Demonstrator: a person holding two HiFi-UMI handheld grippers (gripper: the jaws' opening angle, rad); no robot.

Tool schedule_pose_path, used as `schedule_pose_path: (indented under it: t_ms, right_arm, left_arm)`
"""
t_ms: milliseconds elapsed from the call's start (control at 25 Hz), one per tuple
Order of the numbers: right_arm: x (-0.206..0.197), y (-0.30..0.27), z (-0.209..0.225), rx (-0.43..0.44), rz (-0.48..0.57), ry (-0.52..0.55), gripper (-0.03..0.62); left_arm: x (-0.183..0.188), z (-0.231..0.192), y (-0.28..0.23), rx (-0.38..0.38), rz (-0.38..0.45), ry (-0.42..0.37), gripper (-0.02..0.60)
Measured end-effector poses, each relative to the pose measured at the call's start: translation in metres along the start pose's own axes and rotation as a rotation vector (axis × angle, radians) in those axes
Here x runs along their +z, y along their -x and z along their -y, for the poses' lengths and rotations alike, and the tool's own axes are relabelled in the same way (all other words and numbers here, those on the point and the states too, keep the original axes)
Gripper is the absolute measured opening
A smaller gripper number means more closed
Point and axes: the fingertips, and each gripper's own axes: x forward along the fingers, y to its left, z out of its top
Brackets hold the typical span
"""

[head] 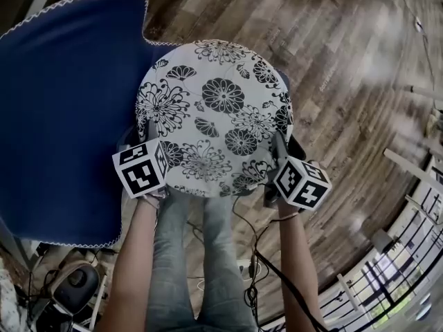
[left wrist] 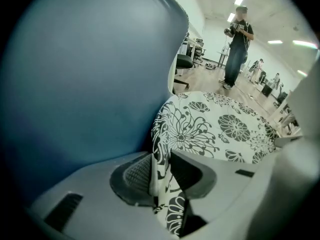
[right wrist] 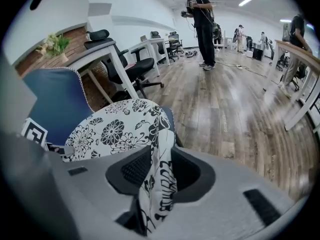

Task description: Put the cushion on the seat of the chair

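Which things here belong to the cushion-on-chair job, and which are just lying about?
Job: floral cushion on the blue chair; left gripper and right gripper, both open round its near edge.
Lying about: floor cables; black office chair; potted plant; standing person.

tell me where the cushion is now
Head view, centre: the cushion lies on the chair seat, right of the blue backrest, its near edge in the open left gripper and right gripper.
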Motion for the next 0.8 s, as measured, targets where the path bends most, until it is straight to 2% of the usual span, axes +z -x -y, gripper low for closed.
schedule_pose_path:
  t_ms: [240,520,800]
  right_arm:
    - [0.0,0.008,0.001,0.005,0.036,-0.009,0.133]
    - [0.004,0.03,-0.002,0.021,0.07,-0.027,0.143]
    - [0.019,0.083,-0.015,0.061,0.114,-0.041,0.127]
  left_arm:
    - [-0.001,0.001,0.007,0.012,0.038,0.032,0.165]
    - [0.005,0.006,0.036,0.015,0.081,0.047,0.176]
    - [0.017,0.043,0.105,-0.111,0.141,0.058,0.175]
